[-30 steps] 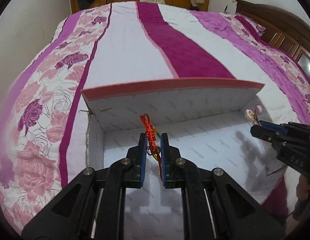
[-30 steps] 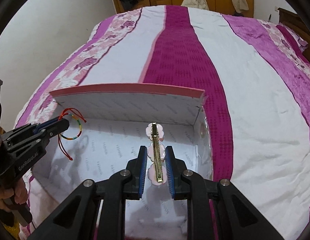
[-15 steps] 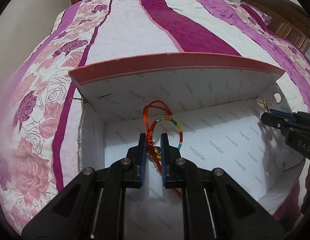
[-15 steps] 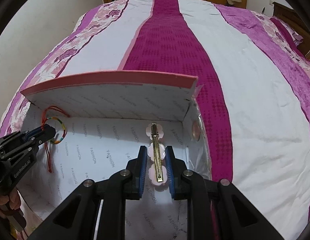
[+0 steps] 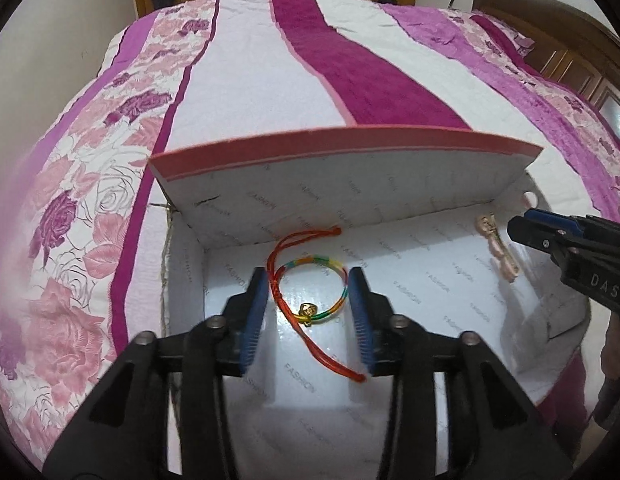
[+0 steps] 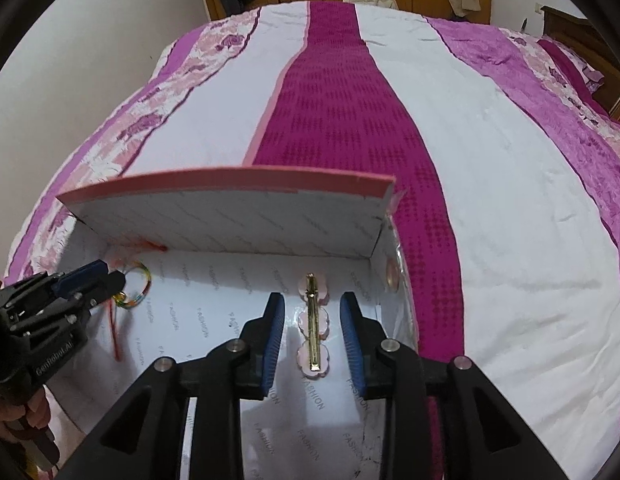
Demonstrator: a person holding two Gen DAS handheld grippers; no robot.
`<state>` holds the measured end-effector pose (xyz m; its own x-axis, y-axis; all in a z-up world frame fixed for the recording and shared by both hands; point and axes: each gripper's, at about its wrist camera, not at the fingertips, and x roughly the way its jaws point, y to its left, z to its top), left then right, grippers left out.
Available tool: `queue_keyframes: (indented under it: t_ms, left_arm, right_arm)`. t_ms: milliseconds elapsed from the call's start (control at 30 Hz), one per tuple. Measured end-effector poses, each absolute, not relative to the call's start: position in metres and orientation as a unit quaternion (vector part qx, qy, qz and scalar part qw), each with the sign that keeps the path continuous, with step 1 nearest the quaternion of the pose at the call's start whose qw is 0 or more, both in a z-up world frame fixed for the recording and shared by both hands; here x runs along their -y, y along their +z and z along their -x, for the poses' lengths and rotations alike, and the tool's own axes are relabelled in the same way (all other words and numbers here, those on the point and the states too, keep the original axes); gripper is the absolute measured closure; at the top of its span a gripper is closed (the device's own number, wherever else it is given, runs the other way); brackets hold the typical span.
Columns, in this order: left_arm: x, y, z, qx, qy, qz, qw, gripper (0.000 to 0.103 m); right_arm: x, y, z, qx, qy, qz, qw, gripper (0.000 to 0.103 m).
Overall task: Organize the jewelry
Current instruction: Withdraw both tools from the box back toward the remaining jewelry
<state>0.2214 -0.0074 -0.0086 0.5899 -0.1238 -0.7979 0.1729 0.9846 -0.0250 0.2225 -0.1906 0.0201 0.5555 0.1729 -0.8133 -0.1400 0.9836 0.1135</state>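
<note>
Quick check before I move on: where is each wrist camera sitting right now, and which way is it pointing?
Left wrist: on the left gripper, looking into the open box at the rainbow bracelet between its open fingers; right gripper tip at right.
Right wrist: on the right gripper, facing the same box at the pink flower hair clip; left gripper and hand at left.
Shared: box, both items, bedspread.
</note>
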Motion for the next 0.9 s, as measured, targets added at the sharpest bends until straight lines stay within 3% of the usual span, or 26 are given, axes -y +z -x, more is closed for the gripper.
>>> queue_keyframes:
  t_ms: [600,900]
  left_arm:
    - [-0.012,0.041,-0.159,-0.41,-0.093,-0.009,0.907,0.063]
    - [-0.023,0.05,-0.12,-0.412,-0.087,0.001,0.907,0.062]
  right_arm:
    - [0.205,0.084,-0.15,-0.413,0.117,-0.054,0.902,0.055]
    - [0.213,0.098,-0.112,-0.411,0.121,-0.071,0.901,0.054]
